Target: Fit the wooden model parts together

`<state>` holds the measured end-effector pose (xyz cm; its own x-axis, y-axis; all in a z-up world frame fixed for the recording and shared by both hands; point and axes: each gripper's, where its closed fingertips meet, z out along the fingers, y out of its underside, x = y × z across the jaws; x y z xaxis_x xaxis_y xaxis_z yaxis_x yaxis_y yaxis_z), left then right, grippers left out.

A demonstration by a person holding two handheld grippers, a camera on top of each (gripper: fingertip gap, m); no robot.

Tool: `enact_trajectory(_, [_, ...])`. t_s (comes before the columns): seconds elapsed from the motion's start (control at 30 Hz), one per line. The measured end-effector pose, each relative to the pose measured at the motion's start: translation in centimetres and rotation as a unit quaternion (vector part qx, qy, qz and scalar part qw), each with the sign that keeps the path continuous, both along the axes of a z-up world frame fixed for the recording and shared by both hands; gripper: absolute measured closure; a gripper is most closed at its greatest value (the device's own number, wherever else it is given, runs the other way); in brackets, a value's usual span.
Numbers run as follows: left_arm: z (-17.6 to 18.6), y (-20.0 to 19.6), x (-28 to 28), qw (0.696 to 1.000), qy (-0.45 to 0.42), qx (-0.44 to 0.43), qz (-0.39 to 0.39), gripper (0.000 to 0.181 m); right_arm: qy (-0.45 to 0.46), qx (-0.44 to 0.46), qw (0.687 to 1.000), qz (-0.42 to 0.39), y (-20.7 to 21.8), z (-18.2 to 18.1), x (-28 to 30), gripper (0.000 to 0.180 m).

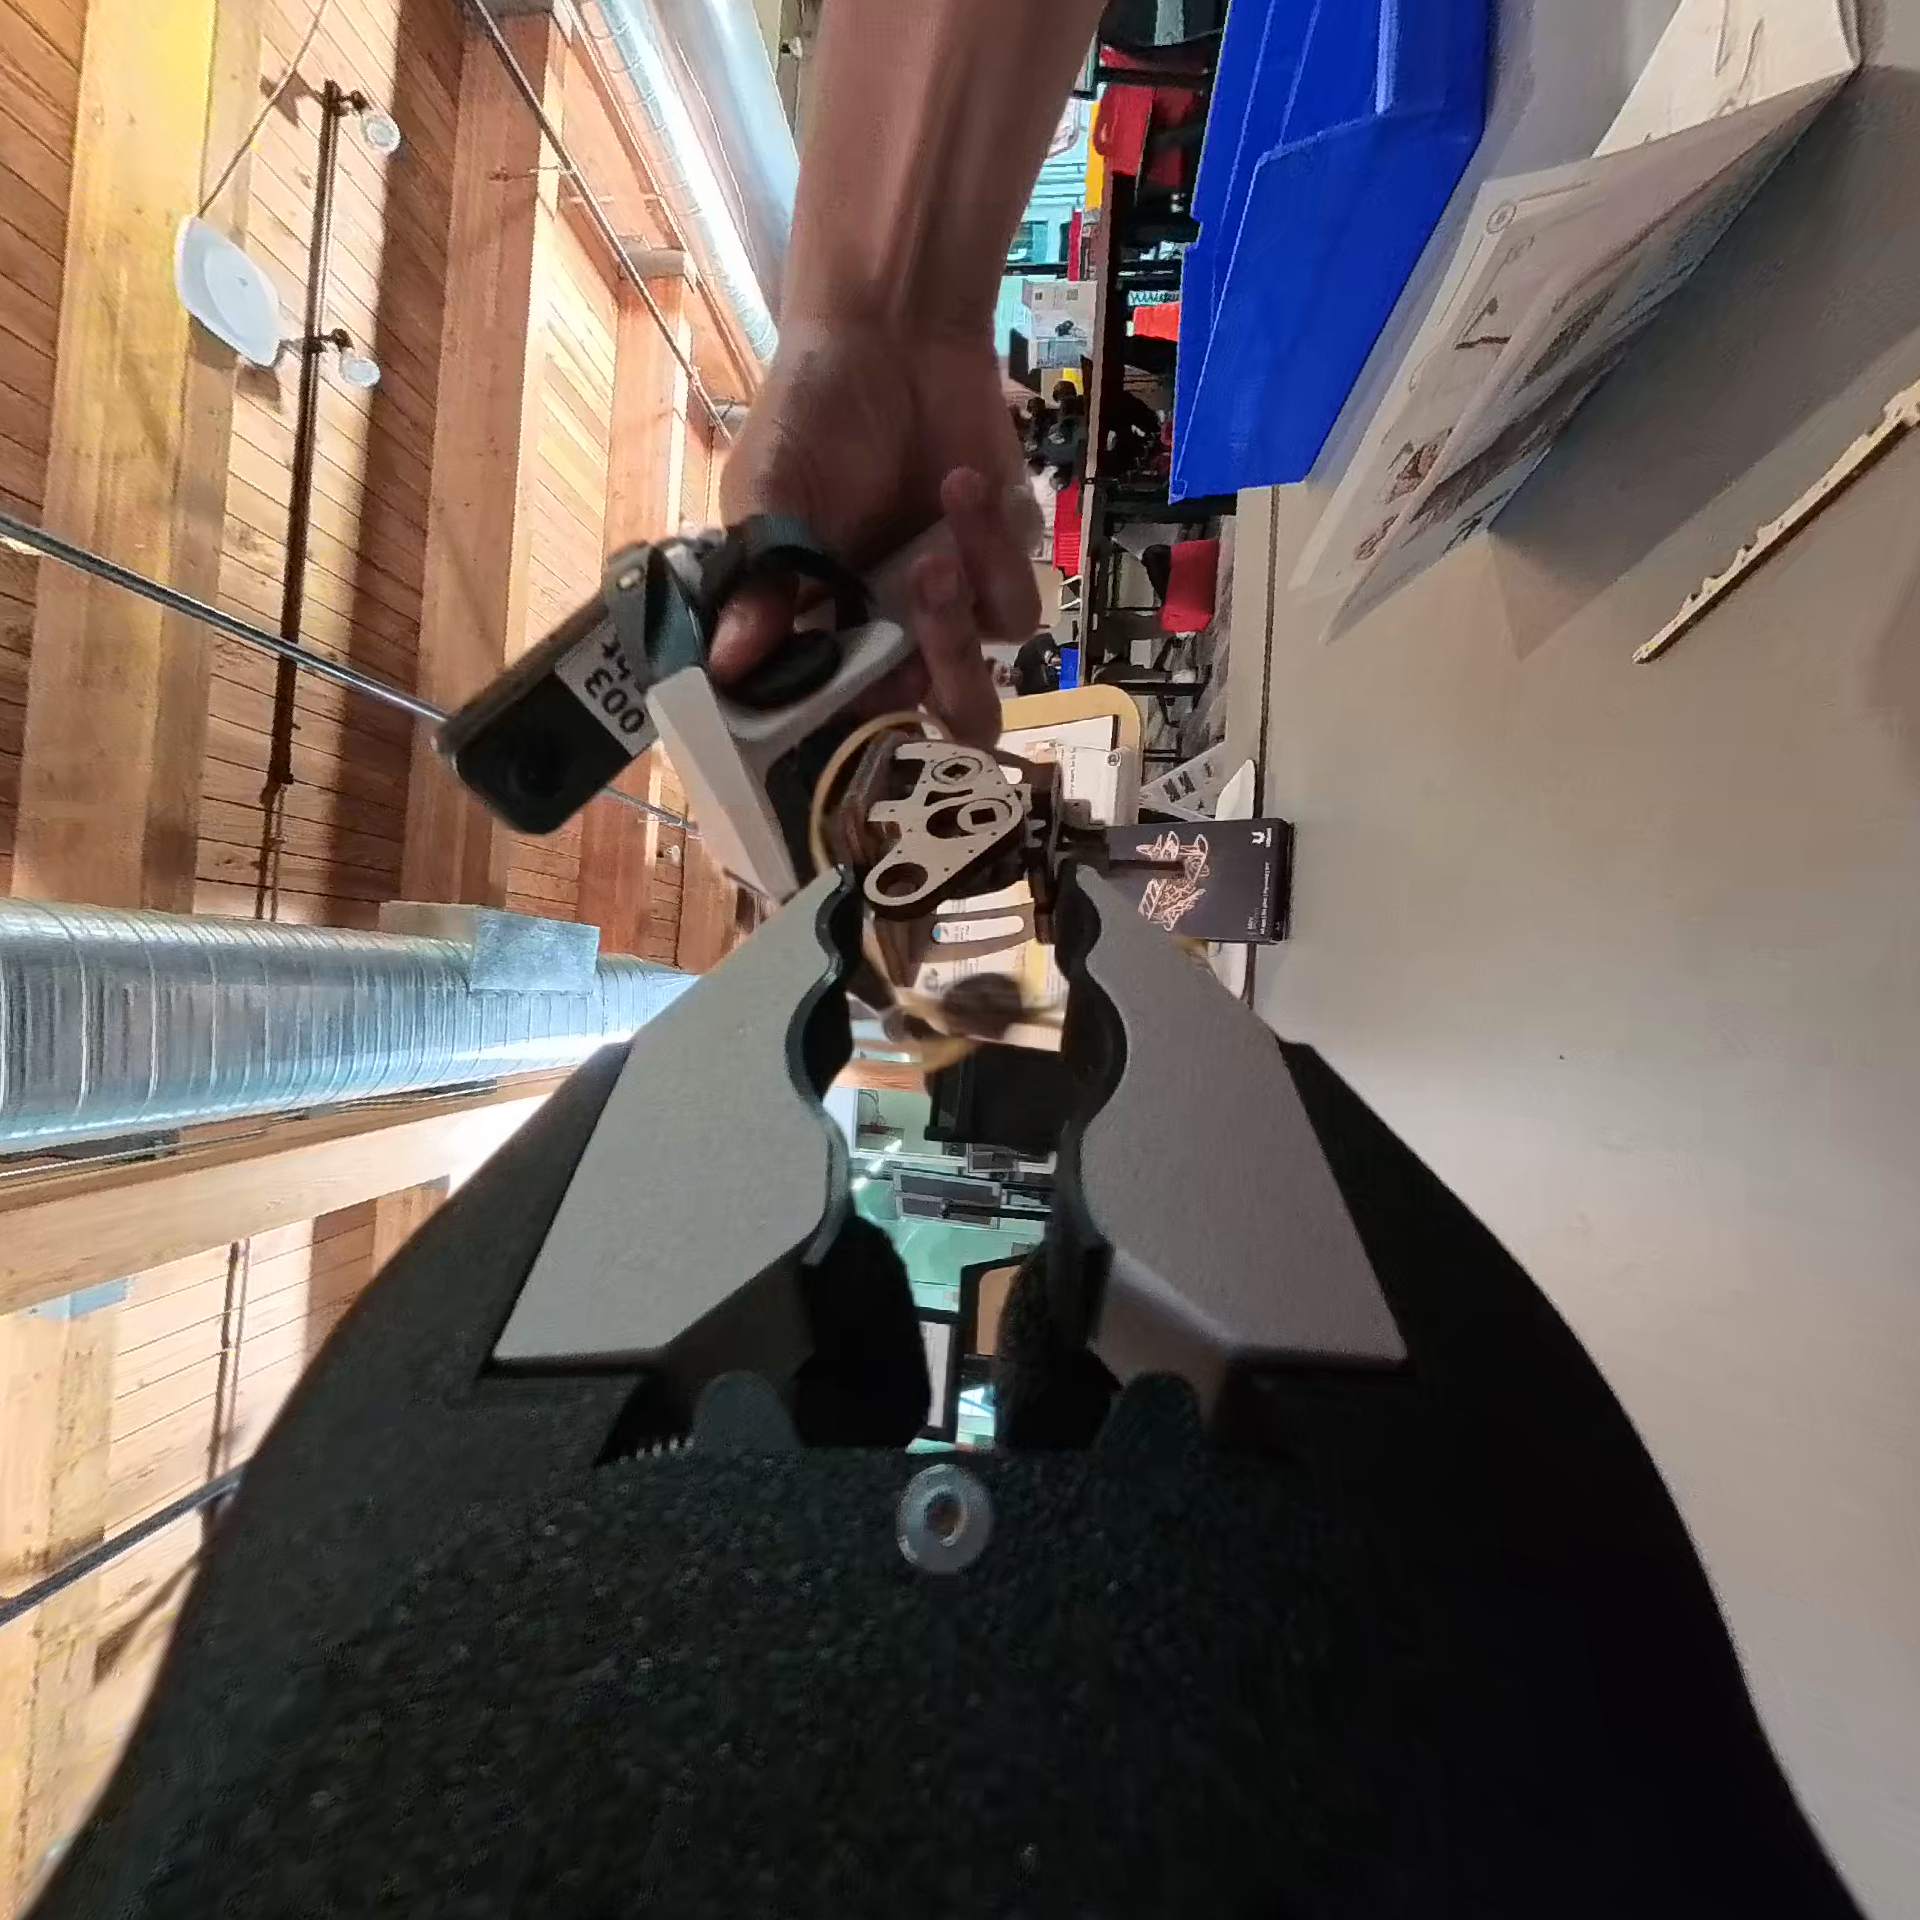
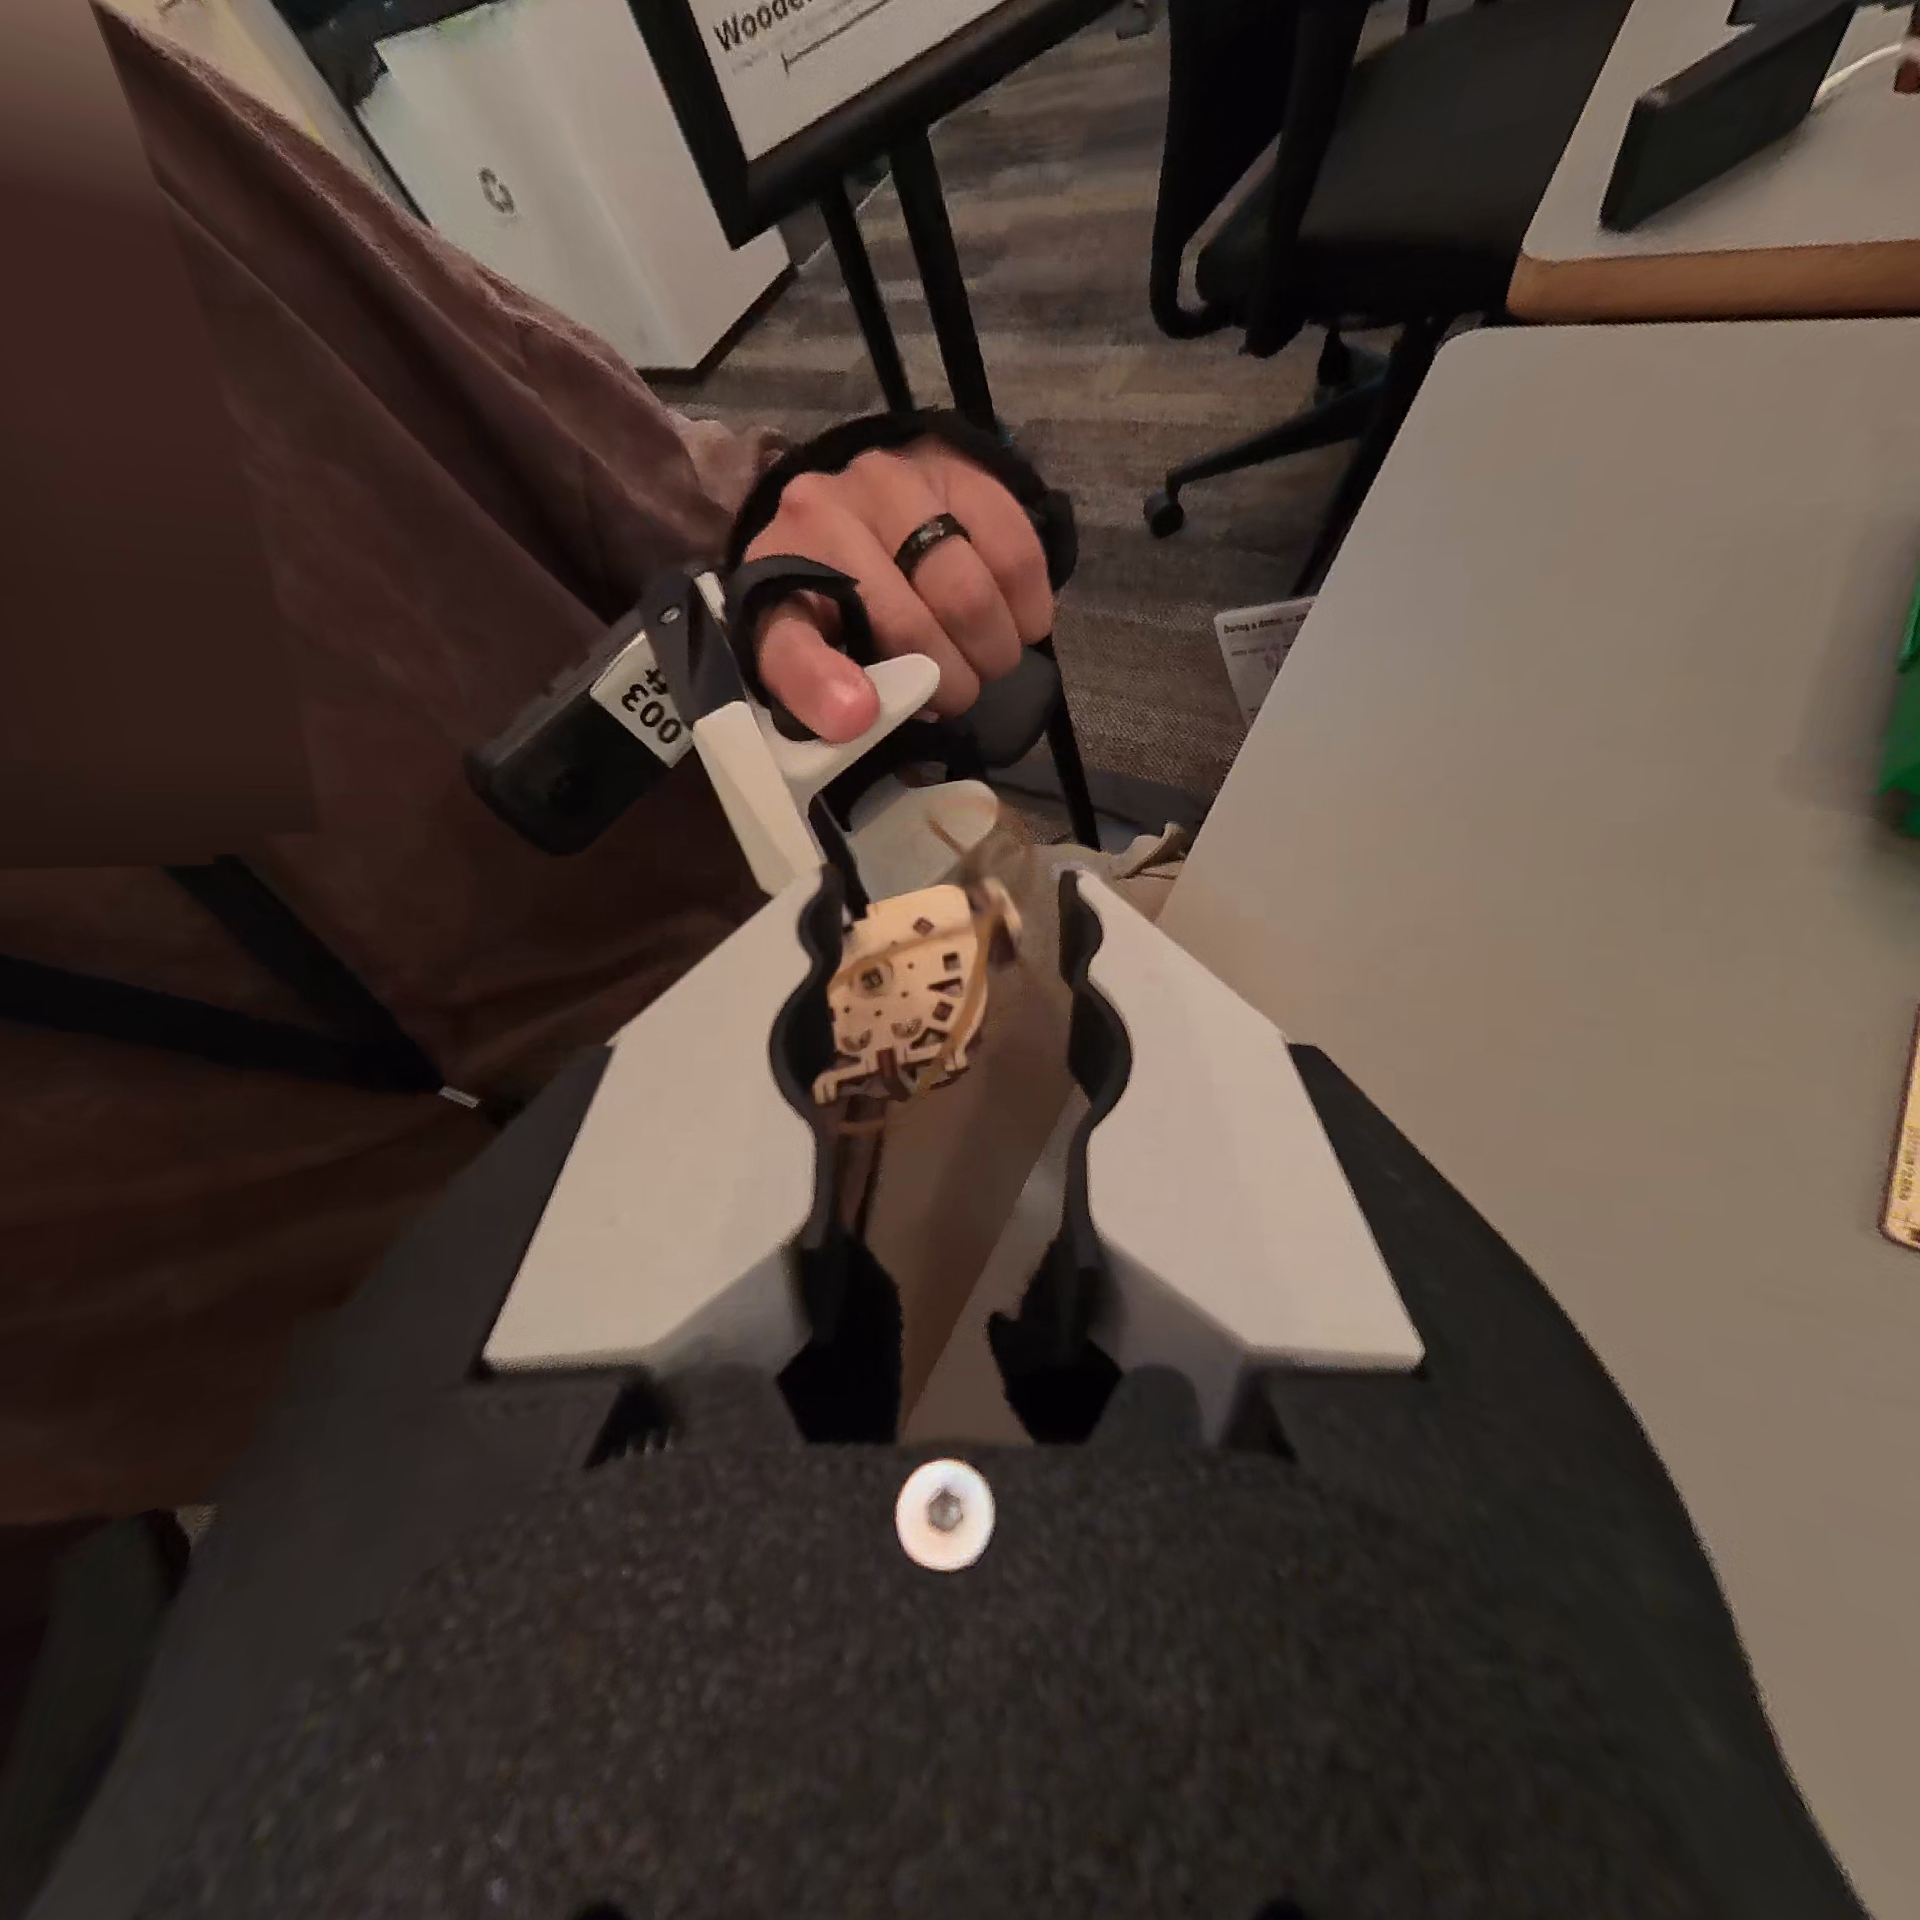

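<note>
The wooden model (image 1: 940,831) is a small stack of pale laser-cut plates with holes and a rubber band. It spans the tips of my left gripper (image 1: 956,899), which is shut on it in the air beside the table. In the right wrist view the model (image 2: 909,1003) lies between the fingers of my right gripper (image 2: 945,899). It leans on the left finger, with a gap to the right one, so the jaws stand open. The hand-held left gripper (image 2: 862,862) reaches the model's far end. The right gripper's camera (image 1: 540,758) shows at the left.
A grey table (image 1: 1558,935) carries blue bins (image 1: 1330,260), instruction sheets (image 1: 1538,343), a loose wooden strip (image 1: 1766,530) and a black box (image 1: 1205,883). In the right wrist view the table edge (image 2: 1558,831), an office chair (image 2: 1403,208) and a sign stand (image 2: 831,104) are near.
</note>
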<state>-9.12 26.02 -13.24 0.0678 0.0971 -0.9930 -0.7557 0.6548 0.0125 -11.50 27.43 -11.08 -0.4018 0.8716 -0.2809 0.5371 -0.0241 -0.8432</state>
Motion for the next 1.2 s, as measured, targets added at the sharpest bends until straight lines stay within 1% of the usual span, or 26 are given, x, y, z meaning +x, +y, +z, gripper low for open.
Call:
enact_trajectory(0.03, [-0.1,0.0,0.1,1.000,0.002,0.001,0.000,0.147,-0.013,-0.010,1.000,0.007,-0.3,-0.3,-0.1,0.138])
enact_trajectory(0.07, [-0.2,0.0,0.1,1.000,0.005,0.001,0.001,0.147,-0.029,-0.014,0.999,0.015,-0.5,-0.6,-0.2,0.141])
enact_trajectory(0.1, [-0.3,0.0,0.2,1.000,0.008,0.001,0.002,0.148,-0.043,0.005,0.999,0.023,-0.4,-1.1,-0.1,0.160])
enact_trajectory(0.13, [-0.4,0.1,0.1,1.000,0.011,0.001,0.004,0.148,-0.050,0.038,0.998,0.009,0.5,-1.3,-0.1,0.163])
enact_trajectory(0.2, [-0.6,0.4,-0.9,1.000,0.010,-0.008,0.018,0.147,-0.019,0.086,0.992,-0.086,4.6,0.0,-0.2,0.169])
enact_trajectory(0.23, [-0.8,0.7,-1.8,0.999,0.006,-0.018,0.031,0.147,-0.010,0.084,0.987,-0.135,6.6,0.7,0.3,0.172])
enact_trajectory(0.3, [-0.9,1.6,-4.6,0.997,-0.017,-0.041,0.066,0.147,-0.007,0.055,0.978,-0.201,8.6,0.8,1.7,0.178])
enact_trajectory(0.33, [-1.1,2.1,-6.0,0.994,-0.032,-0.062,0.087,0.147,-0.023,0.054,0.971,-0.231,9.1,-0.4,2.5,0.174])
enact_trajectory(0.37, [-1.4,2.7,-7.5,0.988,-0.051,-0.088,0.113,0.147,-0.052,0.063,0.966,-0.245,8.9,-2.4,3.2,0.170])
enact_trajectory(0.43, [-1.9,3.3,-9.8,0.977,-0.090,-0.120,0.149,0.147,-0.092,0.071,0.958,-0.263,7.2,-6.4,4.0,0.161])
enact_trajectory(0.5, [-3.0,3.6,-10.9,0.966,-0.110,-0.161,0.167,0.147,-0.114,0.056,0.953,-0.276,4.9,-10.1,3.9,0.153])
enact_trajectory(0.57, [-3.9,3.7,-11.1,0.961,-0.117,-0.182,0.174,0.146,-0.131,0.054,0.946,-0.293,3.3,-13.4,3.9,0.145])
enact_trajectory(0.67, [-4.8,3.6,-10.6,0.951,-0.141,-0.218,0.166,0.146,-0.177,0.083,0.932,-0.304,2.1,-17.8,4.3,0.146])
enact_trajectory(0.73, [-5.2,3.5,-9.8,0.950,-0.145,-0.228,0.155,0.146,-0.194,0.117,0.920,-0.320,2.6,-19.6,4.7,0.146])
enact_trajectory(0.77, [-5.2,3.4,-9.5,0.953,-0.141,-0.225,0.148,0.146,-0.200,0.121,0.916,-0.326,2.6,-20.0,4.7,0.147])
enact_trajectory(0.87, [-5.8,3.2,-8.4,0.953,-0.138,-0.240,0.127,0.146,-0.210,0.115,0.914,-0.329,2.2,-20.8,4.0,0.146])
enact_trajectory(0.93, [-6.5,3.0,-7.7,0.949,-0.137,-0.260,0.112,0.146,-0.221,0.133,0.905,-0.339,2.8,-21.5,3.9,0.155])
enact_trajectory(0.97, [-6.6,2.9,-7.5,0.948,-0.140,-0.265,0.106,0.146,-0.218,0.127,0.906,-0.340,2.9,-21.6,3.7,0.160])
enact_trajectory(1.03, [-6.6,2.6,-7.1,0.944,-0.147,-0.280,0.094,0.146,-0.205,0.093,0.910,-0.348,2.9,-21.3,3.4,0.170])
enact_trajectory(1.07, [-6.6,2.5,-7.0,0.941,-0.152,-0.287,0.088,0.146,-0.204,0.072,0.910,-0.354,2.9,-21.3,3.4,0.170])
enact_trajectory(1.13, [-6.3,2.1,-6.8,0.937,-0.164,-0.301,0.071,0.146,-0.184,0.040,0.914,-0.358,2.8,-20.0,3.2,0.170])
enact_trajectory(1.2, [-5.7,0.9,-6.0,0.932,-0.172,-0.317,0.029,0.146,-0.127,0.067,0.917,-0.373,3.6,-16.2,3.0,0.171])
